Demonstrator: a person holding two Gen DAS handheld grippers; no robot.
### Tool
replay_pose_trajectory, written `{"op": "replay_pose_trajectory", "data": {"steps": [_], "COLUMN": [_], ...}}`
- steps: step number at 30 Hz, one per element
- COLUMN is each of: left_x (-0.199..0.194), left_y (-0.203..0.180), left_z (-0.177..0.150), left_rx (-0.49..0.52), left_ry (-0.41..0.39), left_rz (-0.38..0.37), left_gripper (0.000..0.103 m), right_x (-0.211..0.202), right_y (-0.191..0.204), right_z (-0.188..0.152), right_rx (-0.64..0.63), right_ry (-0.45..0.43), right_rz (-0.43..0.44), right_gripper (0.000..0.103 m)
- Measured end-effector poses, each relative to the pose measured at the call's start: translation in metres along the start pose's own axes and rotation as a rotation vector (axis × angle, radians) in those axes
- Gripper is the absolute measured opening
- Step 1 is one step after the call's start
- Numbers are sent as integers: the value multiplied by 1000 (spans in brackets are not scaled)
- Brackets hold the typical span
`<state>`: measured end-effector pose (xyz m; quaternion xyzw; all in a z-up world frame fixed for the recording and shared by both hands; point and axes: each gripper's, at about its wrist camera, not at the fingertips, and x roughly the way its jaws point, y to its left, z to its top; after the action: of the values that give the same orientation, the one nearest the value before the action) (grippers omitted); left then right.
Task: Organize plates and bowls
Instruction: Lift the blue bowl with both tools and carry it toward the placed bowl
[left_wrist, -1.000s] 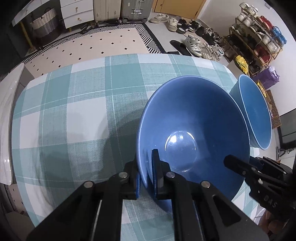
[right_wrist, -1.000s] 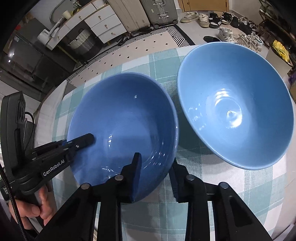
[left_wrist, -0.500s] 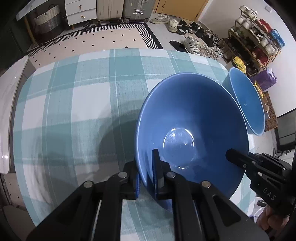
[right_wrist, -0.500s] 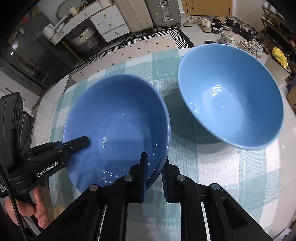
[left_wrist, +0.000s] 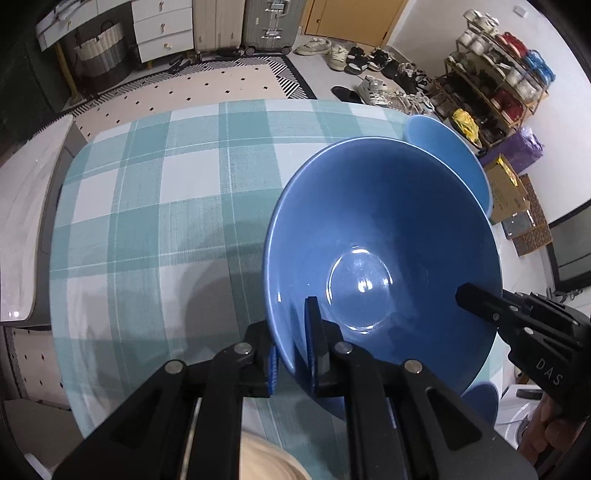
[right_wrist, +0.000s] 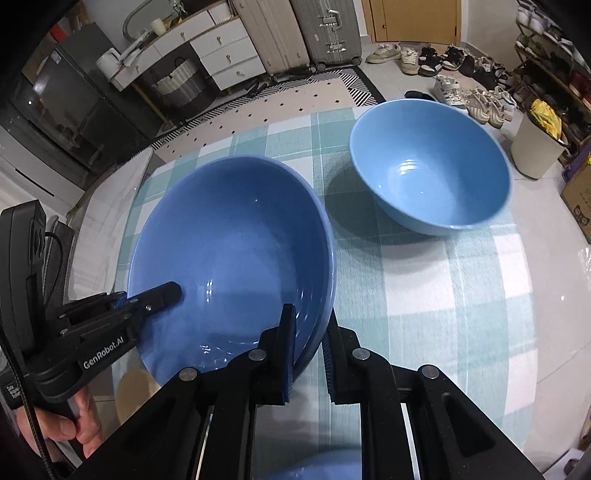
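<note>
- Left tongs (left_wrist: 291, 354): clamped on the near-left rim of the dark bowl (left_wrist: 380, 258), one pad inside the wall, one outside. They point steeply down.
- Dark bowl: deep blue, empty, gripped at two rim points by both tongs. It looks to be off the bench (left_wrist: 155, 206), judging by the shadow cast below it on the checked cloth, though I cannot be sure that no edge touches.
- Right tongs (right_wrist: 308, 350): clamped on the same bowl's rim at the side nearest the light bowl (right_wrist: 432, 173), again one pad in, one out. In the left view this tool comes in from the right edge, a hand behind it.
- Light bowl: paler blue, empty, upright on the bench toward its far right corner, apart from the dark bowl with a strip of cloth and shadow between them.
- Relation that matters: from the held bowl, the light bowl lies ahead and to the right, on the right tongs' side. The right hand is the nearer one.
- Judgement: if the bowls are to be nested, the carry runs rightward and away. The dark bowl's base would need to clear the light bowl's near rim before lowering.
- Risk, as I judge it: two rim grips only, so uneven travel could tilt the bowl.
</note>
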<state>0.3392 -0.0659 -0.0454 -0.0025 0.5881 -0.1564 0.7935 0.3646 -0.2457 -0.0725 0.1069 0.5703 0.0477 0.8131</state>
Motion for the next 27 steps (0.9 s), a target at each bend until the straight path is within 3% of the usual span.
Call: {"op": "replay_pose_trajectory", "data": {"steps": [13, 27], "left_x": [-43, -74], "left_y": [-48, -95], "left_z": [-52, -109], "left_rx": [103, 190], "left_ry": [-18, -32], "left_rz": [18, -53], "left_gripper": [13, 15], "right_x": [-73, -135], "right_y": [-10, -35], "right_z": [-62, -135], "right_rx": [-2, 23], "right_ry": [-50, -84], "right_rz": [-1, -10], "right_gripper": [13, 13]}}
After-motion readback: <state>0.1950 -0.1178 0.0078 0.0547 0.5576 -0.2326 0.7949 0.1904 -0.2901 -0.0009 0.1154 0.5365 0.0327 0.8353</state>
